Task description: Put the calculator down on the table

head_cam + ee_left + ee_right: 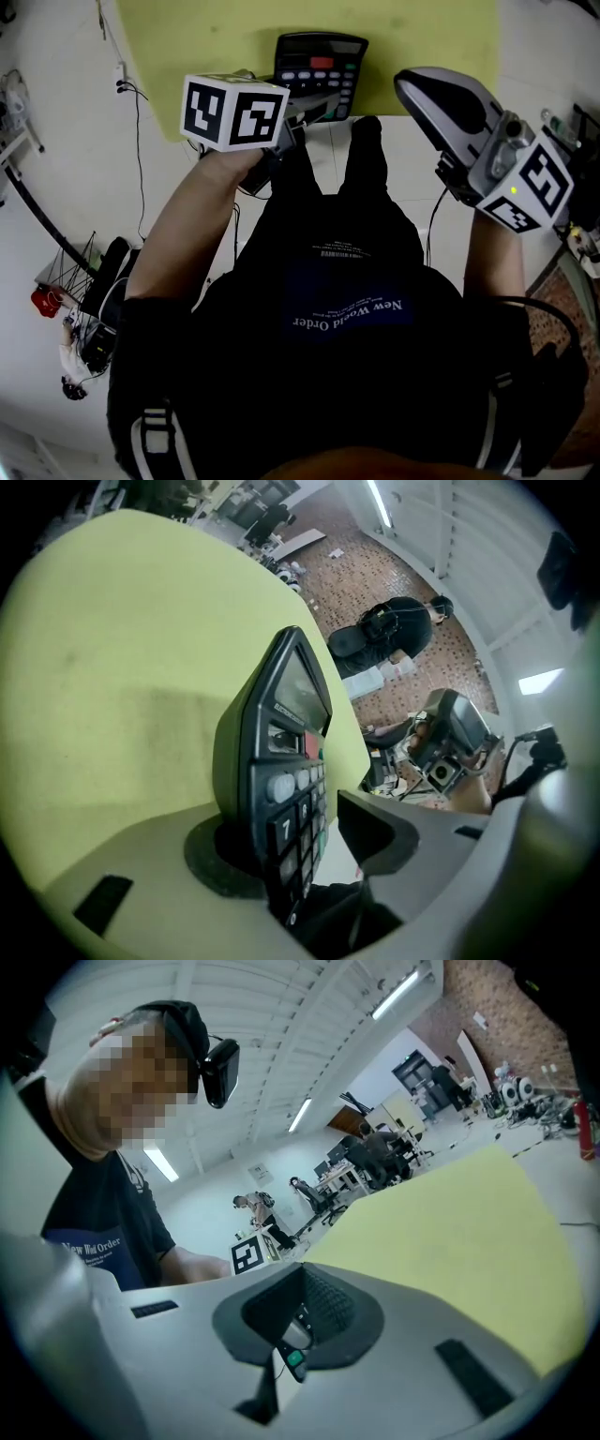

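Note:
A black desk calculator (319, 70) lies on the yellow-green table (206, 47) at its near edge, display away from me. My left gripper (302, 120) reaches to its near end. In the left gripper view the calculator (286, 789) stands edge-on between the jaws; its back rests by the left pad (211, 860), while the right pad (380, 841) stands off the keys with a gap, so the jaws are open around it. My right gripper (412, 86) hangs to the right, off the table's edge, jaws together and empty; through its tip (298, 1324) a few calculator keys show.
The table's near edge runs just past the calculator; beyond it lies white floor with a cable (137, 141) and a wire rack with a red item (56, 291) at the left. A person in black (394, 630) sits far across the room.

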{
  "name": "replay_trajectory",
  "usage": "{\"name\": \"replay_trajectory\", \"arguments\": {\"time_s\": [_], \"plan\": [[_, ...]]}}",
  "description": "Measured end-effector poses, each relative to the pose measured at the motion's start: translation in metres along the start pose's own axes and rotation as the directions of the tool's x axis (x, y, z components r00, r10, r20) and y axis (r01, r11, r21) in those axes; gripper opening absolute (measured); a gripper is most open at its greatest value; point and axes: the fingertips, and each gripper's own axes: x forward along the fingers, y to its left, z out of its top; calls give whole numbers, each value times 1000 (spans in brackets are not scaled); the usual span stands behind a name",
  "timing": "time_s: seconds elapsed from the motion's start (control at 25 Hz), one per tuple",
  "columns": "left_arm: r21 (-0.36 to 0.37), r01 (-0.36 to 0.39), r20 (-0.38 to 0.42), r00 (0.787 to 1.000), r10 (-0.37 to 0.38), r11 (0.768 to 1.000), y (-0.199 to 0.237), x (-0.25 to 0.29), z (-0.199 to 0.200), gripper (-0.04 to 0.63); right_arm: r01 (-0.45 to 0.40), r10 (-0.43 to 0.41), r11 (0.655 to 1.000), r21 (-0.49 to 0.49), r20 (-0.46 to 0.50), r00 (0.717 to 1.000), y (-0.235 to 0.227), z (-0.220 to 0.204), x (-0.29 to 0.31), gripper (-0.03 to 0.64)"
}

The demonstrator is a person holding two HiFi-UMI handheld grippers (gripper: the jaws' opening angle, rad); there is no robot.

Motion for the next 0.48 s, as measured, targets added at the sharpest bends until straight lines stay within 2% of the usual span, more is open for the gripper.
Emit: {"name": "replay_trajectory", "arguments": {"time_s": [0.12, 0.24, 0.32, 0.48], "plan": [[29, -141, 50, 989, 139, 990, 3, -10, 9, 244, 3, -3, 1000, -6, 0, 1000, 7, 8, -11, -12], [53, -271, 132, 956, 262, 961, 21, -12, 17, 250, 12, -12, 1000, -6, 8, 1000, 7, 8, -17, -12], [62, -307, 154, 943, 295, 950, 33, -7, 18, 250, 18, -18, 1000, -8, 10, 1000, 6, 6, -20, -12], [115, -356, 151, 929, 338, 928, 50, -6, 16, 279, 29, -28, 999, -20, 13, 1000, 6, 7, -25, -12]]}}
